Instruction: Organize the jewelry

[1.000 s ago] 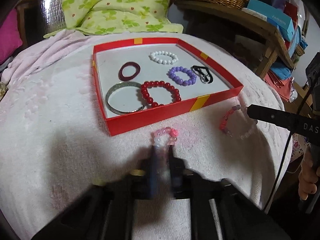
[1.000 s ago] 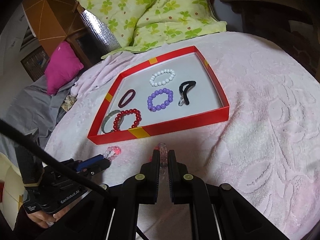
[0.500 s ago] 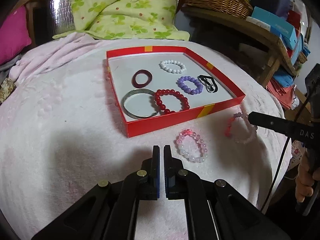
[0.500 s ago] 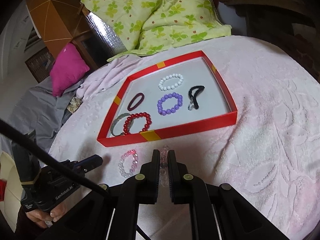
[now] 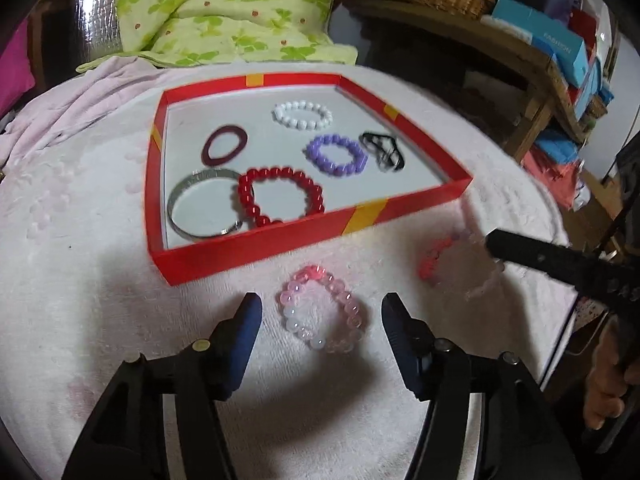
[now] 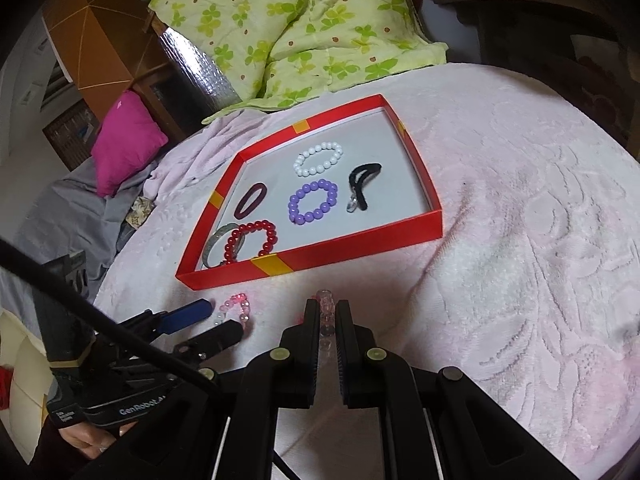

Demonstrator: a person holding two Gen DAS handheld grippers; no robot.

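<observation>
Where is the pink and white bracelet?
In the left wrist view, the pink and white bracelet lies on the blanket just outside the red tray's near wall.

The left hand-held gripper [image 5: 320,314], shut beside it half a second ago, is now opening its jaws around the pink-and-white translucent bead bracelet [image 5: 320,312] lying untouched near the bed's front edge.

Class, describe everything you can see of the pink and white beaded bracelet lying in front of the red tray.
The pink and white beaded bracelet is a closed loop of round, glossy, translucent beads, shading from deep pink at its far side to milky white nearer the camera. It lies flat on the pale pink towel, just outside the red tray. The left gripper straddles it, jaws opening, neither finger touching it.
</observation>
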